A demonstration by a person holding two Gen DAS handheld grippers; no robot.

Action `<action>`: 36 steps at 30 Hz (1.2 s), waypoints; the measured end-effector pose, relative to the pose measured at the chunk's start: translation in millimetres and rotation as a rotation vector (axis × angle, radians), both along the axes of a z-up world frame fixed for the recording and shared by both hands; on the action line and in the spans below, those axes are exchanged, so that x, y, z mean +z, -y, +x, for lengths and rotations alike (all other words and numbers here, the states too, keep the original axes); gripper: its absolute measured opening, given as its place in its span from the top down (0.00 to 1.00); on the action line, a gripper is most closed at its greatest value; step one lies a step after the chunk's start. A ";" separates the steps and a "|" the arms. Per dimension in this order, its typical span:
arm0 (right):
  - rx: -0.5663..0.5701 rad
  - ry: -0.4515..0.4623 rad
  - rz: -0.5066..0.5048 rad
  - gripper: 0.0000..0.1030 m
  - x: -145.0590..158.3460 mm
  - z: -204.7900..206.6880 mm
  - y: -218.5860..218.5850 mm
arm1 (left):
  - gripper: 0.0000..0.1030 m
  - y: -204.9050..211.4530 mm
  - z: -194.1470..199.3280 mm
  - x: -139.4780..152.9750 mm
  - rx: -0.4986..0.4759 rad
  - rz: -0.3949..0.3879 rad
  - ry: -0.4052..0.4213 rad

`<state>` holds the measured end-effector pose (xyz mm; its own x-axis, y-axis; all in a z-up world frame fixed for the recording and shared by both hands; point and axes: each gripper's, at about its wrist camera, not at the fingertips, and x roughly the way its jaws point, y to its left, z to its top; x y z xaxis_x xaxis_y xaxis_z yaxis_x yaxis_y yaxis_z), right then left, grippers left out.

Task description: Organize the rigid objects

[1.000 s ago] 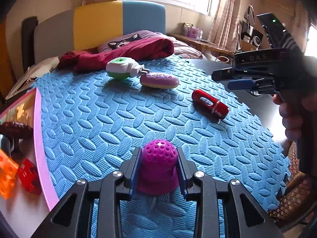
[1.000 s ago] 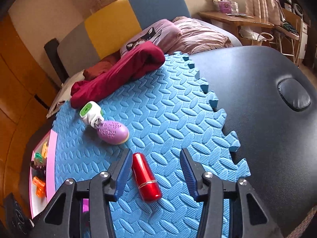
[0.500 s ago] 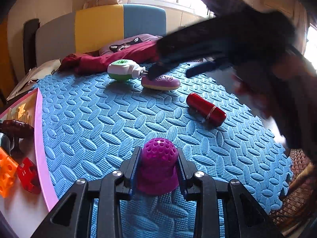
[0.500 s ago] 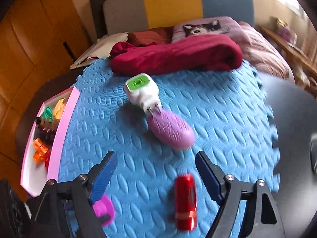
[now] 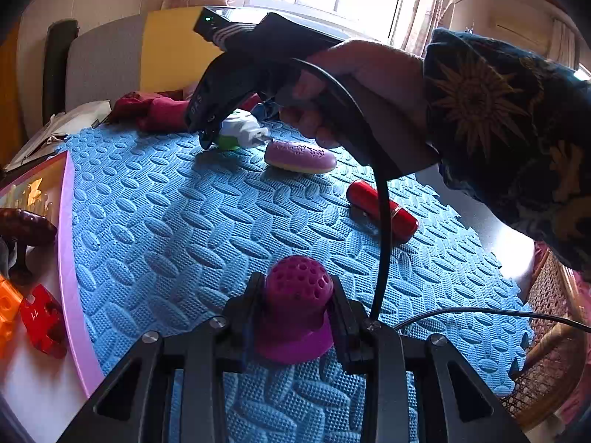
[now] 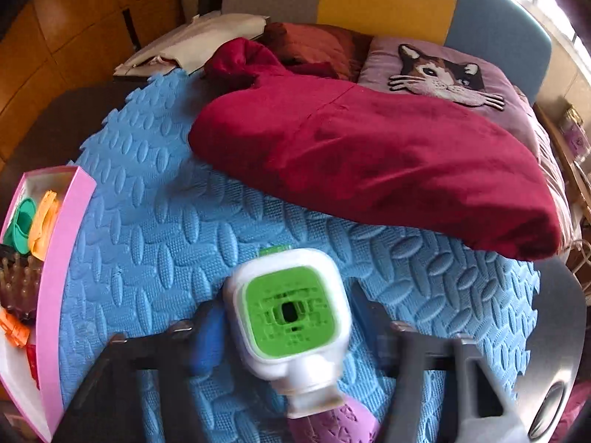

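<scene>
My left gripper (image 5: pixel 295 317) is shut on a magenta perforated dome (image 5: pixel 295 295) that rests on the blue foam mat (image 5: pixel 166 221). At the far side of the mat, my right gripper (image 6: pixel 287 306) points steeply down around a white plug-in device with a green face (image 6: pixel 290 313). Its jaws are closing, with the device between them. The blurred fingers (image 6: pixel 208 336) stand close beside it, and a thin gap shows on the right. A purple oval brush (image 5: pixel 300 155) lies against the device's plug end. A red cylinder (image 5: pixel 382 214) lies alone to the right.
A pink-rimmed tray (image 5: pixel 70 258) with several small toys sits at the mat's left edge. A dark red cloth (image 6: pixel 369 158) and a cat pillow (image 6: pixel 443 70) lie behind the device. A black cable (image 5: pixel 384 221) hangs from the person's sleeved hand (image 5: pixel 369 85) across the mat.
My right gripper left the red cylinder, swung across the mat to the white and green device, rolled, and its jaws widened, then narrowed around it. The left gripper kept still.
</scene>
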<state>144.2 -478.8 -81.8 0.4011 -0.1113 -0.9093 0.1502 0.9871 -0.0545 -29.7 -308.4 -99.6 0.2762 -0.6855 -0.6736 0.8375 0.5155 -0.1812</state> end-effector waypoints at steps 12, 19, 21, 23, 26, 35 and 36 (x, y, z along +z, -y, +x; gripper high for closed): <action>0.018 0.147 0.283 0.49 55.3 -112.5 -18.3 | 0.68 -3.6 -0.9 1.5 0.018 0.006 0.011; -0.050 0.103 0.283 0.49 20.7 -147.4 -28.6 | 0.68 -1.0 -5.0 1.0 0.037 0.030 0.045; -0.063 0.098 0.266 0.49 11.6 -145.4 -29.3 | 0.68 0.0 -5.4 0.4 0.040 0.036 0.054; -0.062 0.091 0.255 0.49 1.7 -142.2 -30.0 | 0.68 1.2 -6.8 0.0 0.042 0.041 0.064; -0.060 0.114 0.254 0.49 -4.7 -144.2 -27.1 | 0.68 1.9 -7.8 -0.8 0.044 0.049 0.073; -0.069 0.151 0.308 0.48 -5.9 -145.7 -19.6 | 0.68 6.2 -12.8 -1.7 0.049 0.079 0.113; -0.073 0.153 0.316 0.48 -6.5 -145.3 -18.6 | 0.68 7.1 -12.6 -2.0 0.050 0.081 0.114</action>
<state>-1.1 -460.2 -88.3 0.5363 0.1326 -0.8336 0.2042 0.9378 0.2806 -42.4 -315.6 -101.6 0.3869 -0.6136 -0.6883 0.8230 0.5665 -0.0424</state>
